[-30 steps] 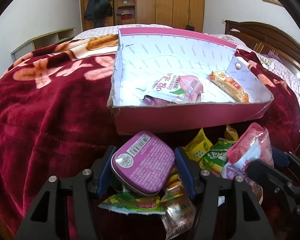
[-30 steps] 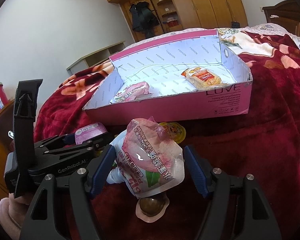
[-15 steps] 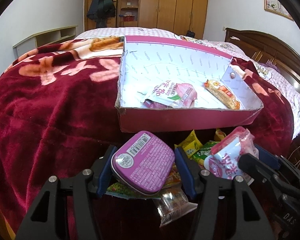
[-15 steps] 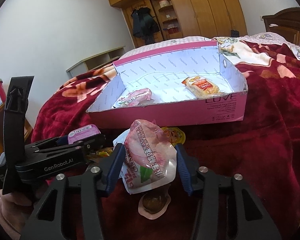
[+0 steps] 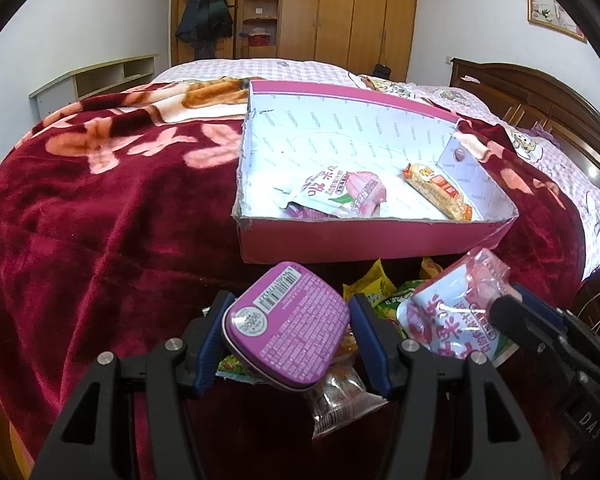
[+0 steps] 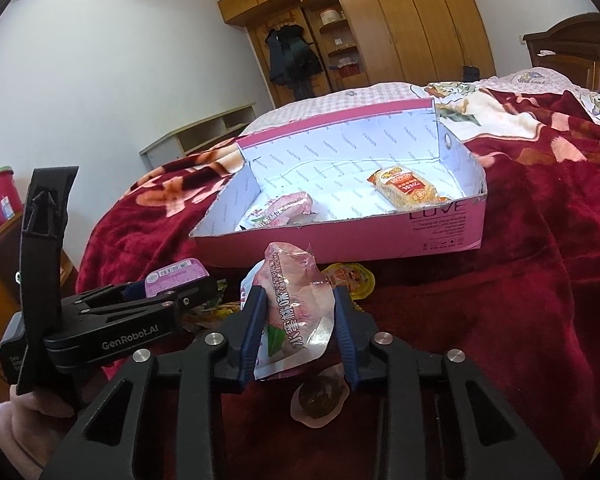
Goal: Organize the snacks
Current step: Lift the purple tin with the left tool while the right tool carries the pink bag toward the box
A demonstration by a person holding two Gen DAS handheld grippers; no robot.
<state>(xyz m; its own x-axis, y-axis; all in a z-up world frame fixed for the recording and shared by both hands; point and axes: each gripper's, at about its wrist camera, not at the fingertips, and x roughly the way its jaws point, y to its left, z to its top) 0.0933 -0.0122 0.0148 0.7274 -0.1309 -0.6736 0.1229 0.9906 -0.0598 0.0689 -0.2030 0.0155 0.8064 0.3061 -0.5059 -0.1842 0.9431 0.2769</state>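
My left gripper (image 5: 290, 330) is shut on a purple snack tin (image 5: 286, 324), held above a heap of loose snack packets (image 5: 374, 292) on the bed. My right gripper (image 6: 300, 326) has its jaws closing on a pink peach pouch (image 6: 296, 300); the blue pads press its sides. That pouch (image 5: 456, 312) also shows at the right in the left wrist view. Just beyond stands a pink cardboard box (image 5: 356, 246) with a white inside, holding another pink pouch (image 5: 340, 192) and an orange cracker pack (image 5: 438, 192).
A dark red flowered blanket (image 5: 100, 208) covers the bed. A yellow jelly cup (image 6: 350, 280) and a brown round sweet (image 6: 320, 398) lie by my right gripper. A wooden headboard (image 5: 540, 96) is at the right, wardrobes (image 5: 340, 12) stand at the back.
The right gripper's jaws have closed in from wide apart onto the pink pouch, squeezing it narrower. The left gripper, still on the tin, has drifted slightly; the box looks a little farther.
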